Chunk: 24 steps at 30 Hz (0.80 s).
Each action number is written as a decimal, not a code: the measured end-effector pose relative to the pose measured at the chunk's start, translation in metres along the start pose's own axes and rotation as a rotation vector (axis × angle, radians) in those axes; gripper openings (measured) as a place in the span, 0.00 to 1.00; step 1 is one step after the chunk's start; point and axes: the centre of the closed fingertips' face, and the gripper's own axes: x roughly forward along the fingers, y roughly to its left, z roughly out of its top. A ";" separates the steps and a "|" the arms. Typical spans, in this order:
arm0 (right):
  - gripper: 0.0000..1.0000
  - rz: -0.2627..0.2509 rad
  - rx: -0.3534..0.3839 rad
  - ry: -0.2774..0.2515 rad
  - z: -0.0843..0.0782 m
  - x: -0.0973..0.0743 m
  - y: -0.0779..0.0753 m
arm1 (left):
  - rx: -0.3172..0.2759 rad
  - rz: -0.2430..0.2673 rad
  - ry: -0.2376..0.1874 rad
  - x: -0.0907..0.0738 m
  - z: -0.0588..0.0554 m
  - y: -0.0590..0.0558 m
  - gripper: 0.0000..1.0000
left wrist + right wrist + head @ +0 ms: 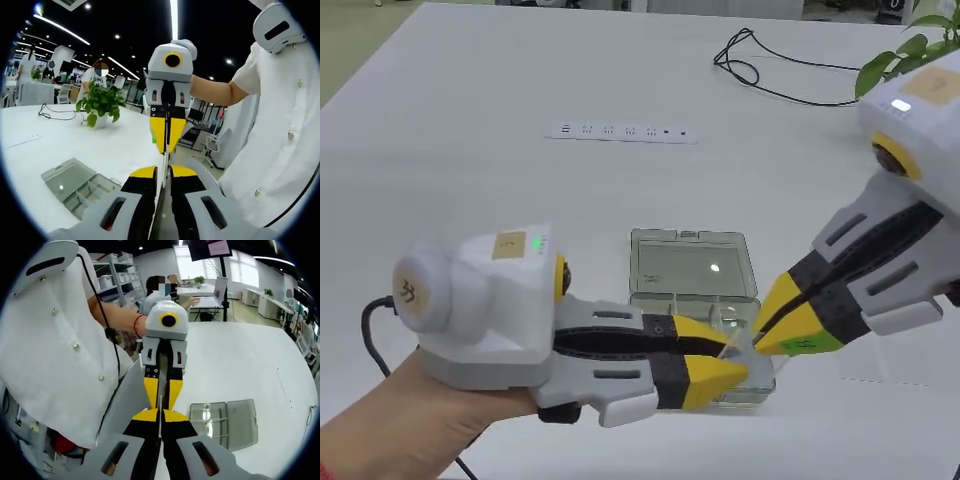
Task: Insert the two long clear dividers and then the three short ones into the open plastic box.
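Two jaw pairs: both nearly closed and facing tip to tip, each pinching one end of a thin clear strip seen edge-on.
Clear divider (164,167): held between the two grippers, at lower centre of both gripper views. Whether it is a long or a short one cannot be told.
Left gripper (735,358): at lower left of the head view, pointing right, carried in a hand (410,420).
Right gripper (760,342): enters from the upper right, angled down to meet the other.
Plastic box (690,262): at centre of the head view, with its lid laid open toward the top of the frame and its base just under the meeting tips.
Progress: faint partition lines show in the base, so some dividers are probably seated, but their count cannot be read. The held divider is above the box and not yet in a slot.
Table (470,180): white, with a power strip (622,132) at upper centre and a black cable (760,75) at upper right.
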 end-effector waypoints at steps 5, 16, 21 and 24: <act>0.02 -0.015 0.003 -0.008 0.002 -0.001 -0.003 | -0.001 0.018 0.000 -0.005 -0.001 0.003 0.10; 0.02 -0.055 0.016 -0.033 0.008 -0.005 -0.013 | 0.001 0.057 0.001 -0.015 -0.006 0.012 0.15; 0.02 -0.080 0.025 -0.045 0.009 -0.007 -0.021 | 0.008 0.091 0.009 -0.022 -0.009 0.019 0.21; 0.02 -0.101 0.036 -0.056 0.010 -0.008 -0.029 | 0.009 0.112 0.019 -0.027 -0.012 0.024 0.24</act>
